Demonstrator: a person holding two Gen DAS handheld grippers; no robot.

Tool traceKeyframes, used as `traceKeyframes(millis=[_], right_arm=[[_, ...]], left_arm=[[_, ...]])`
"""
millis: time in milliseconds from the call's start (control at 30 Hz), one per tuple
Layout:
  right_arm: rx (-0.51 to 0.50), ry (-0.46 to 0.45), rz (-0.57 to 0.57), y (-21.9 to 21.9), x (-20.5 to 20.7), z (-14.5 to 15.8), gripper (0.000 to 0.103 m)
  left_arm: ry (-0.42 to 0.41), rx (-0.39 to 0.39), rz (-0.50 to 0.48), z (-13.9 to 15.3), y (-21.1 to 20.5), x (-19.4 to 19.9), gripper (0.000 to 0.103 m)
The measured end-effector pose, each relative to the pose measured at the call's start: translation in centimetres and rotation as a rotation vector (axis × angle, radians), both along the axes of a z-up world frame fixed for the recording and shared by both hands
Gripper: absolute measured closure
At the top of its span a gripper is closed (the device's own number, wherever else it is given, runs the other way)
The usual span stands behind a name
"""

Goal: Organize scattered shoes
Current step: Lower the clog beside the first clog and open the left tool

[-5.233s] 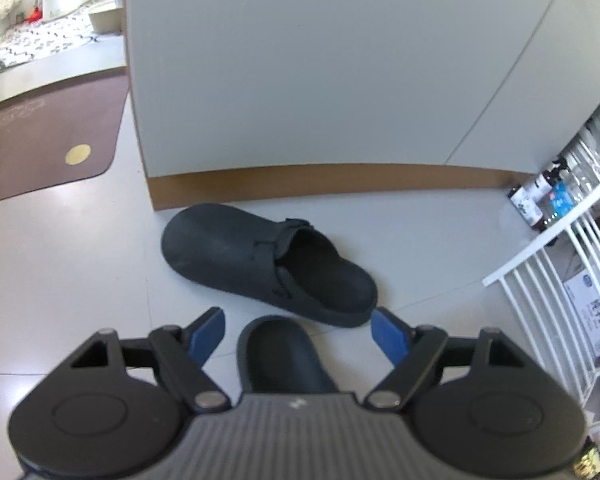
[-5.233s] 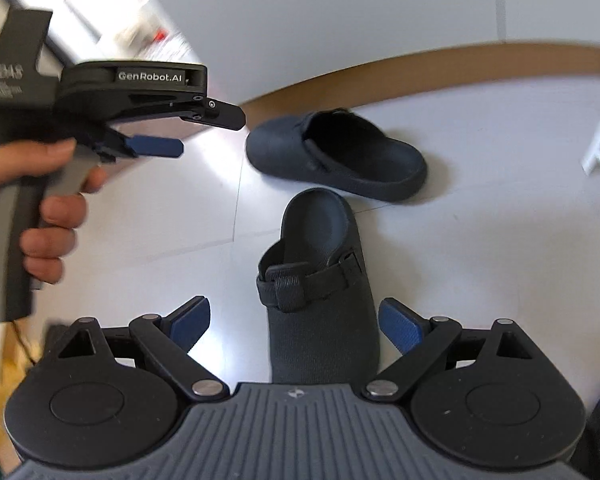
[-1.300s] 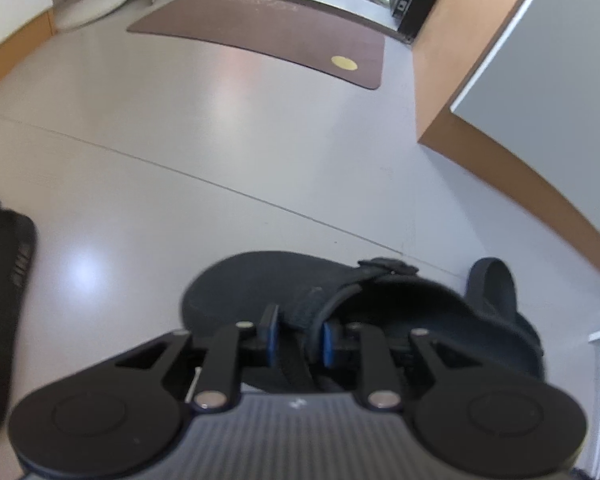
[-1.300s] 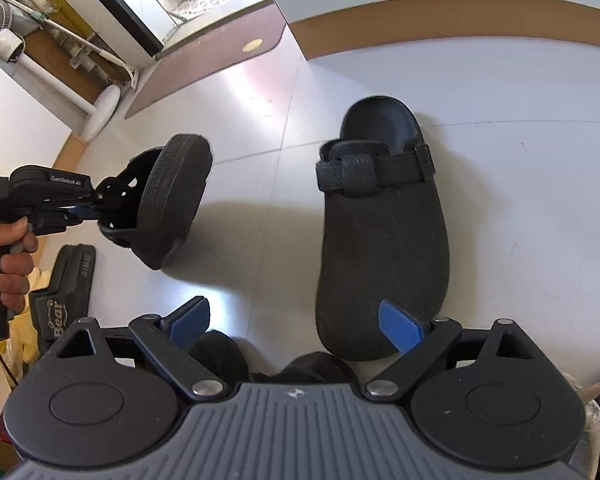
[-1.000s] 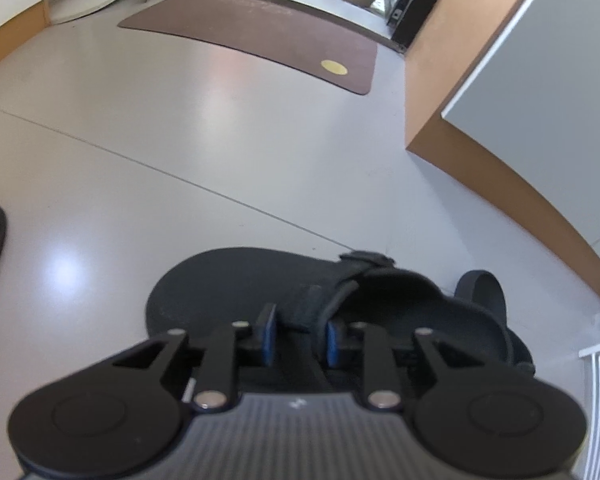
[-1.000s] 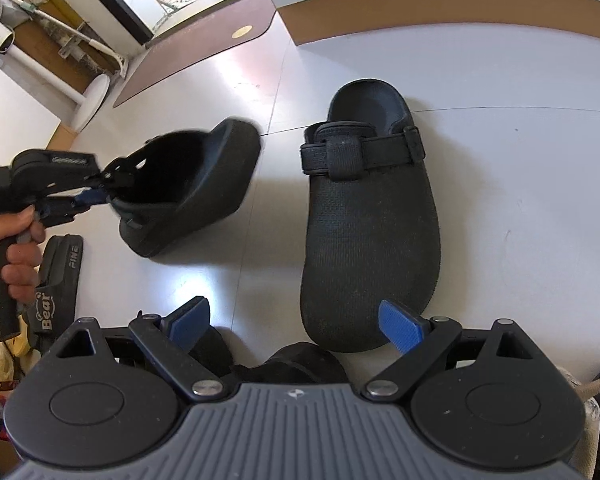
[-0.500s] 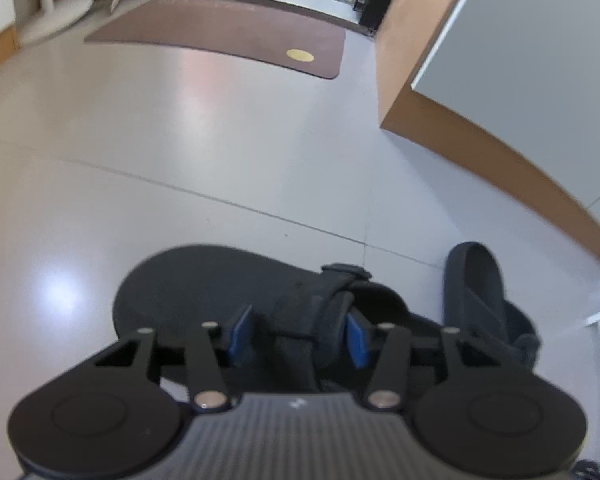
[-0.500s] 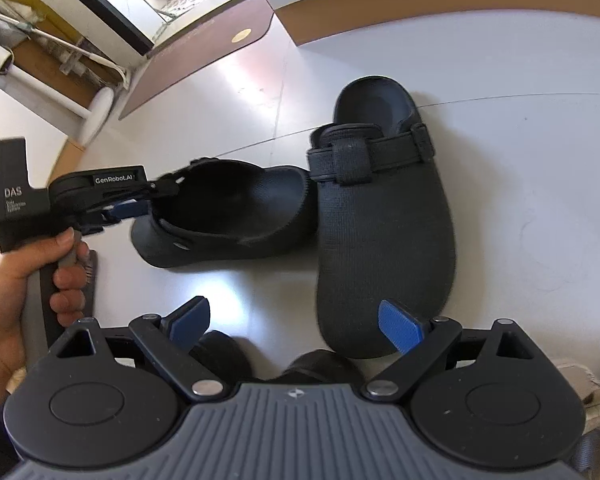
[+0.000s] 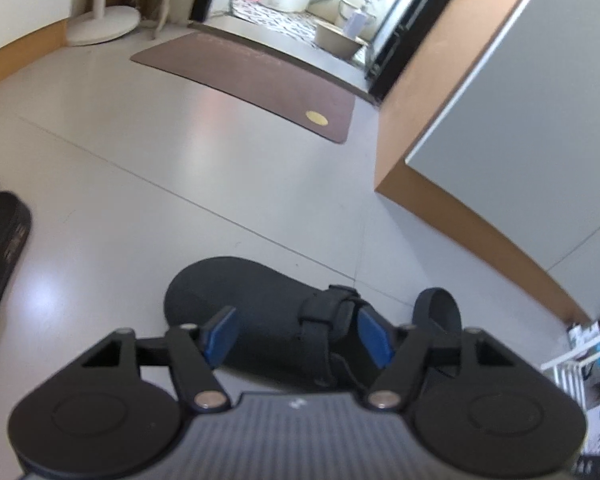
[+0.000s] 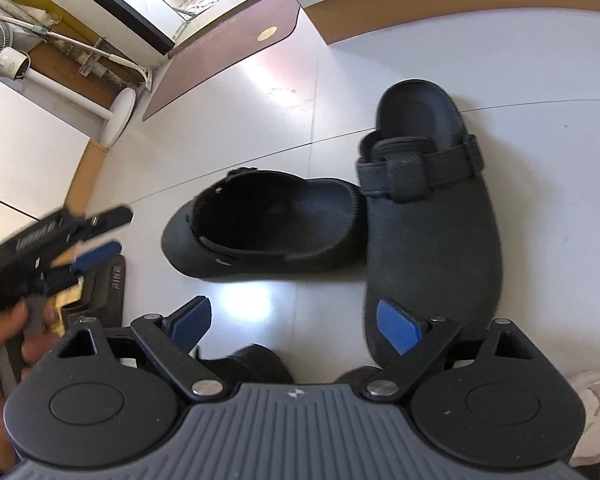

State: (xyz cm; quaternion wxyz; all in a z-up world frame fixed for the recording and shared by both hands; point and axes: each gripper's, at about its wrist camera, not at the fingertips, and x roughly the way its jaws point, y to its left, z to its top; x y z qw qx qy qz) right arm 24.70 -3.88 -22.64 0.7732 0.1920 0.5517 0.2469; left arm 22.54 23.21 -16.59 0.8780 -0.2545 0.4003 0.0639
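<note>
- Left gripper (image 9: 296, 336): its blue-padded jaws are spreading apart and pinch nothing; the strap of a black rubber clog lying on its side (image 9: 260, 316) shows between them, untouched
- Right gripper (image 10: 288, 320): jaws wide and narrowing, empty; the toe of an upright black textured clog with a strap (image 10: 428, 220) sits just ahead of its right pad
- Both clogs rest on the pale grey tiled floor (image 10: 540, 80); the tipped one's toe touches the upright one's side, at a right angle
- Judged progress: the pair is gathered but not aligned; the tipped clog needs righting; a dark slipper printed with white lettering (image 10: 110, 284) lies nearby
</note>
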Motion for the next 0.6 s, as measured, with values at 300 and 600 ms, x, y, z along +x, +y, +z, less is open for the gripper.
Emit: traceKeyframes(millis=[300, 600], right_arm=[[0.075, 0.059, -0.041, 2.6, 3.2, 0.6, 0.03], [0.172, 0.255, -0.179, 3.9, 4.0, -3.7, 0.048]], left_arm=[[0.021, -0.043, 0.094, -2.4, -0.3, -3.2, 0.033], [0.006, -0.027, 0.126, -1.6, 0.9, -4.2, 0.033]])
